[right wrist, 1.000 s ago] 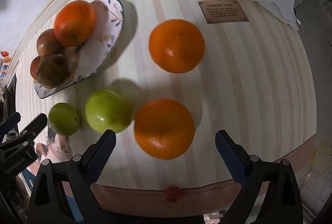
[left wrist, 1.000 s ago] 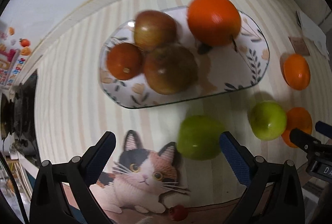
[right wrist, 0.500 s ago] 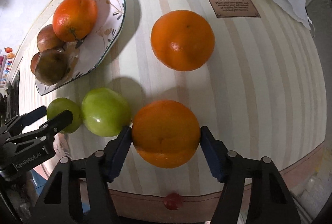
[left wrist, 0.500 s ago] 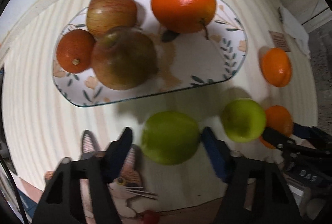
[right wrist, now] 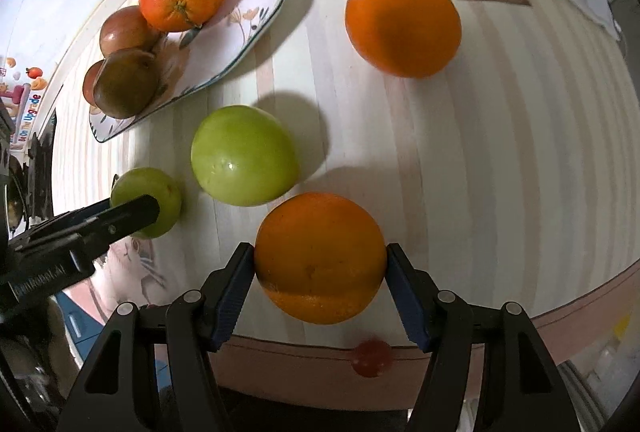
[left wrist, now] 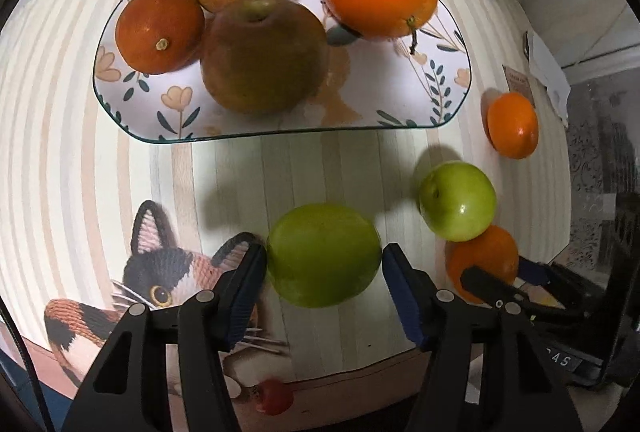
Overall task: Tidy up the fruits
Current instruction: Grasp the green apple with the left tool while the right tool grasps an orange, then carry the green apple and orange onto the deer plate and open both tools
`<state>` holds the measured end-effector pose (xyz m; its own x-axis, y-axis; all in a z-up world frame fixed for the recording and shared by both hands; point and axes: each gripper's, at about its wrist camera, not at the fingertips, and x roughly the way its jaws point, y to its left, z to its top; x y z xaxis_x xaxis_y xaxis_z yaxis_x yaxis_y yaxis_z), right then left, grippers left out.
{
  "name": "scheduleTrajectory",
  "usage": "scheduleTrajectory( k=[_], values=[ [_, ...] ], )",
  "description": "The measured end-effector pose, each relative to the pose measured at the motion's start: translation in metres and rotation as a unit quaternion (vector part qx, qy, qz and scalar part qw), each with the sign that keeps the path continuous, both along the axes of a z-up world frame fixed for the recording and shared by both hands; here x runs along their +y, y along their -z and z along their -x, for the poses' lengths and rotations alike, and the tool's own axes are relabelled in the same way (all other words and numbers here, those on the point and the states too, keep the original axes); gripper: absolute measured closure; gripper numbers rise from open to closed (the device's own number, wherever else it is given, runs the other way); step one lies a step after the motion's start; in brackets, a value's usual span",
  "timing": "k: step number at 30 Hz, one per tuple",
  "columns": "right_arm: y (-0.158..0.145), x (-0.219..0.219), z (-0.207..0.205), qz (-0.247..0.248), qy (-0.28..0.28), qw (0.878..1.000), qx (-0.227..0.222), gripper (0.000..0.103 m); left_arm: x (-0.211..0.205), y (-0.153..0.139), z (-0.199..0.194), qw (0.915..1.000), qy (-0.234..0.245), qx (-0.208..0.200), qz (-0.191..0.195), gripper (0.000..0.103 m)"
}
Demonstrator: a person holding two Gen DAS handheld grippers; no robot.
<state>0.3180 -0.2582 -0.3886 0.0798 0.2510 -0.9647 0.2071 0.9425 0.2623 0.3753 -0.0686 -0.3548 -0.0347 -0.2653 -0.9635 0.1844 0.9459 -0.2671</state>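
1. Fruits split between plate and table: a round, matte green apple now sits clamped between the blue pads of the left gripper, whose jaws stood wide a second ago.
2. At the same time, the right gripper has closed narrow onto a large dimpled orange at 6 o'clock in its view; both fruits appear raised just off the striped wooden tabletop, though contact is hard to rule out.
3. At 12 o'clock from the left gripper lies the oval floral ceramic plate, already carrying two oranges and two reddish-brown apples.
4. Loose fruit remains: a glossy green apple near the held orange, and a second orange at 1 o'clock, well apart.
5. With both grasps made, the likely next step is carrying each fruit to the plate's bare right end.
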Motion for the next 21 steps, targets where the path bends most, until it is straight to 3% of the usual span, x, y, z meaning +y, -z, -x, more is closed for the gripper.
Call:
scheduleTrajectory(
  k=[10, 14, 21],
  values=[
    [-0.003, -0.007, -0.006, -0.010, 0.007, 1.000, 0.003, 0.034, -0.015, 0.011, -0.016, 0.9995, 0.005, 0.028, 0.011, 0.044],
    [-0.004, -0.007, -0.005, -0.009, 0.001, 1.000, 0.003, 0.035, -0.023, 0.005, -0.010, 0.9997, 0.008, -0.011, -0.022, 0.045],
    [-0.017, -0.005, -0.001, 0.004, -0.012, 1.000, -0.016, 0.035, -0.012, -0.010, -0.005, 0.9990, 0.004, -0.034, -0.031, 0.045]
  ],
)
